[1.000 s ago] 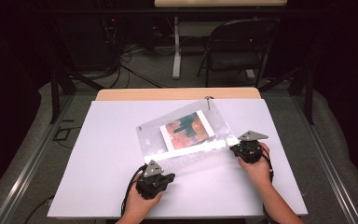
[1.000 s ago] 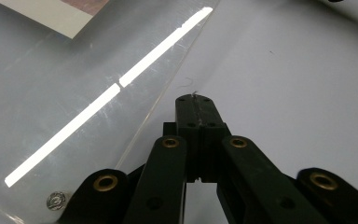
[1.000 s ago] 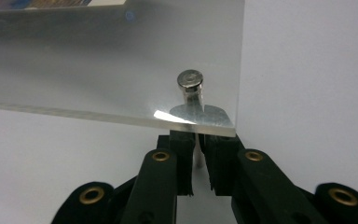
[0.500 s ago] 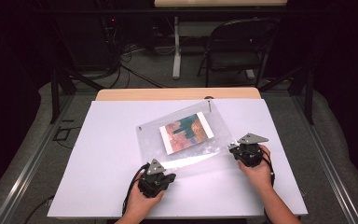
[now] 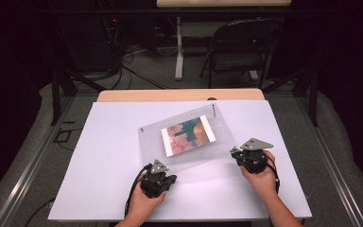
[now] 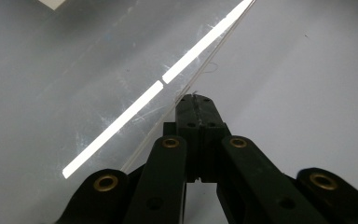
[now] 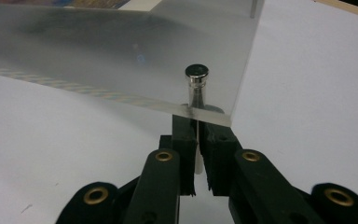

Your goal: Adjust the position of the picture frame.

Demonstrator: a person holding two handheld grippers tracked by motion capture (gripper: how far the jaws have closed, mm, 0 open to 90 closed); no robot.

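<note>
A clear acrylic frame (image 5: 189, 158) with a colourful photo (image 5: 188, 135) in it lies slanted across the white table (image 5: 99, 179). My right gripper (image 5: 235, 152) is at its right corner. In the right gripper view that gripper (image 7: 198, 122) is shut on a thin metal post (image 7: 196, 79) that passes through the sheet (image 7: 121, 60), which is raised off the table there. My left gripper (image 5: 168, 177) is at the near left corner. In its own view the left gripper (image 6: 194, 100) has its jaws pressed together, tips against the frame's edge (image 6: 168, 112), with nothing seen between them.
A second metal post (image 5: 213, 108) stands at the frame's far corner. A wooden tabletop edge (image 5: 179, 95) borders the white surface at the back. Beyond it stand a folding chair (image 5: 241, 47) and cables on the floor.
The right gripper has shifted slightly with the frame's corner, and the frame has tilted a little. The bright glare along its near edge has gone. The left gripper has stayed put.
</note>
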